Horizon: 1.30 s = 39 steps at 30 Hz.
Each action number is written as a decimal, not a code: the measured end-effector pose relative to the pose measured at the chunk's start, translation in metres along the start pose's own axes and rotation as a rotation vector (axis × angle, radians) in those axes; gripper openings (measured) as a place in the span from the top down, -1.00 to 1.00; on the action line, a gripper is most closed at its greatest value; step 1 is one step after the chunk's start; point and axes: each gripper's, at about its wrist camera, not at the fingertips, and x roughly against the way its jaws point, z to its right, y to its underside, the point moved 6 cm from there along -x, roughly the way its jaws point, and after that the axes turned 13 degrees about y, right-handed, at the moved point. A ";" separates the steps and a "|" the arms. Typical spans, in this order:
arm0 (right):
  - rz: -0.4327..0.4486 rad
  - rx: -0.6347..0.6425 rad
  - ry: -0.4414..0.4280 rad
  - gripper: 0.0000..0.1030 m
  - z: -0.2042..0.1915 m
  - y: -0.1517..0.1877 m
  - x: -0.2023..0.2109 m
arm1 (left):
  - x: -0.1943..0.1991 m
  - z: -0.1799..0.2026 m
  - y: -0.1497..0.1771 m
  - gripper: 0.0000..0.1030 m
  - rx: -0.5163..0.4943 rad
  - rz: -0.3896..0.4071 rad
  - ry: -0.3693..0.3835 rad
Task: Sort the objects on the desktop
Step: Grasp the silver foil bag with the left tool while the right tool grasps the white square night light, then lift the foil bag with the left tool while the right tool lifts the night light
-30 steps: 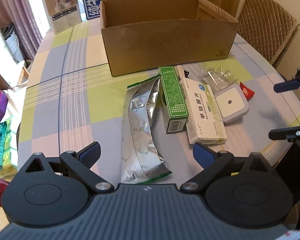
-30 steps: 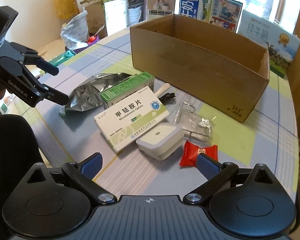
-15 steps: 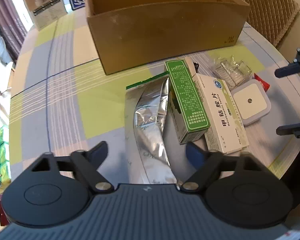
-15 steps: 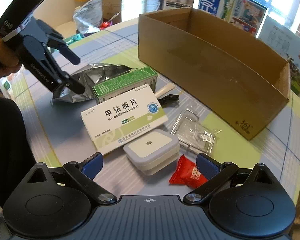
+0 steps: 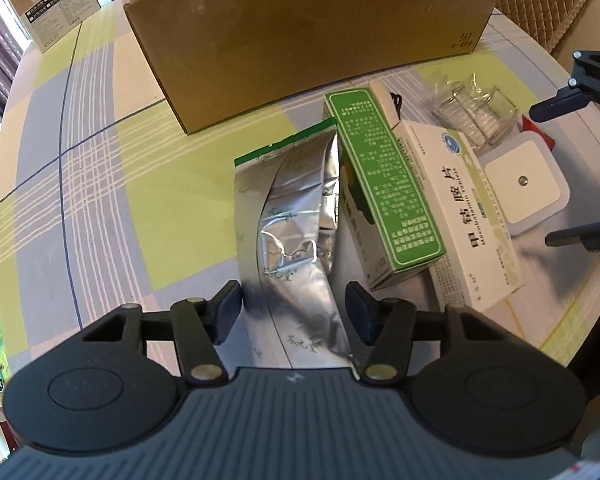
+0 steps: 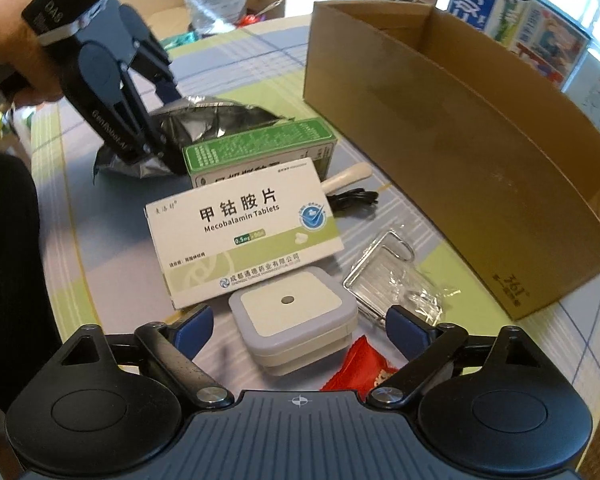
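Note:
A silver foil pouch (image 5: 288, 236) lies flat on the checked tablecloth. My left gripper (image 5: 294, 314) is open, and its two pads straddle the pouch's near end, close to its edges. Beside the pouch are a green box (image 5: 380, 184) and a white medicine box (image 5: 460, 216). In the right wrist view my right gripper (image 6: 302, 330) is open, low over a white square device (image 6: 292, 312) that sits between its fingers. A red wrapper (image 6: 360, 368) lies just to the right of the device. The left gripper (image 6: 160, 128) shows there too, held by a hand over the pouch (image 6: 208, 120).
An open cardboard box (image 6: 460, 140) stands behind the items. A clear plastic package (image 6: 392, 276) and a white handle with a black cord (image 6: 348, 178) lie in front of it. Printed cartons stand at the table's far edge. A quilted chair (image 5: 548, 4) is at the far right.
My left gripper moved forward and down over the foil pouch, and its fingers narrowed around it. My right gripper came closer to the white device.

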 end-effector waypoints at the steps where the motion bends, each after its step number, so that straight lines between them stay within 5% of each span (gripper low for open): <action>1: -0.004 0.013 -0.006 -0.69 -0.001 0.000 -0.002 | -0.002 -0.001 0.000 0.05 0.001 -0.004 -0.001; 11: -0.049 0.109 -0.008 -0.38 -0.013 0.002 -0.023 | -0.006 -0.009 0.001 0.24 0.030 -0.007 0.015; 25: -0.135 -0.036 0.005 -0.29 -0.019 0.028 0.010 | 0.008 0.003 0.022 0.33 0.029 -0.018 0.022; 39: -0.134 -0.047 0.021 -0.40 -0.035 0.041 0.007 | -0.012 0.001 0.010 0.01 0.044 -0.049 -0.006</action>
